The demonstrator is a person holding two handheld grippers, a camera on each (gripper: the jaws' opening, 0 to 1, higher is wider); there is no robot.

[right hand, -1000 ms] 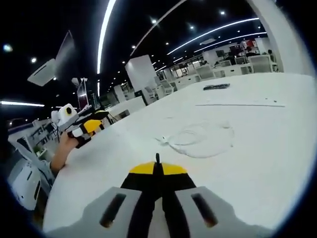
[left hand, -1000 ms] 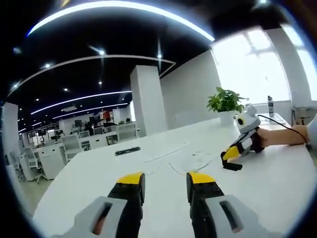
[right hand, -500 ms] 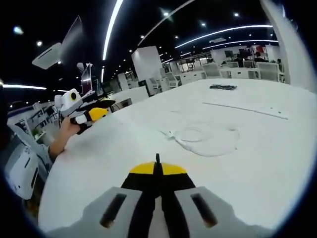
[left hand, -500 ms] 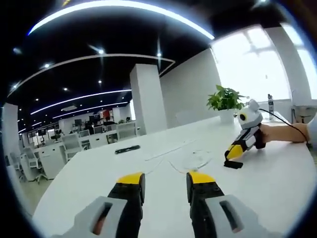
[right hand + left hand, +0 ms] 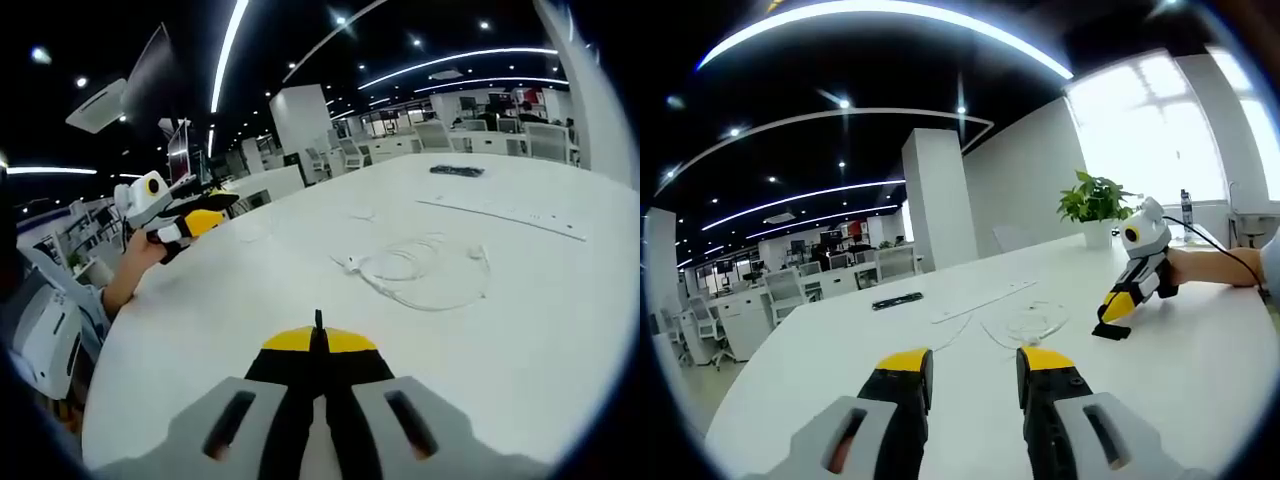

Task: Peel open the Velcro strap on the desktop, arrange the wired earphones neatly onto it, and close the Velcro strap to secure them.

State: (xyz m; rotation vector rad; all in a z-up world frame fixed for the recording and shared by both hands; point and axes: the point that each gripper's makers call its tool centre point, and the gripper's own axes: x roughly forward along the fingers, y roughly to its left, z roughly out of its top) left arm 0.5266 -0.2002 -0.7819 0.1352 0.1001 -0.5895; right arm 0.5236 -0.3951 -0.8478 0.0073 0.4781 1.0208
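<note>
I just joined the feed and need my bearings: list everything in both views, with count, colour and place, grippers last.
Table: one, white, under everything in both views.
Wired earphones: one set, white, lying in a loose coil mid-table ahead of the right gripper.
Velcro strap: one, black, a thin tip sticking out between the right gripper's jaws.
Flat dark object: one, black, far side of the table; what it is, I cannot tell.
Long thin strip: one, white, flat on the table beyond the earphones.
Potted plant: one, green in a white pot, by the window.
Left gripper: yellow-tipped, jaws apart, nothing between them.
Right gripper: yellow-tipped, jaws closed on the strap.
</note>
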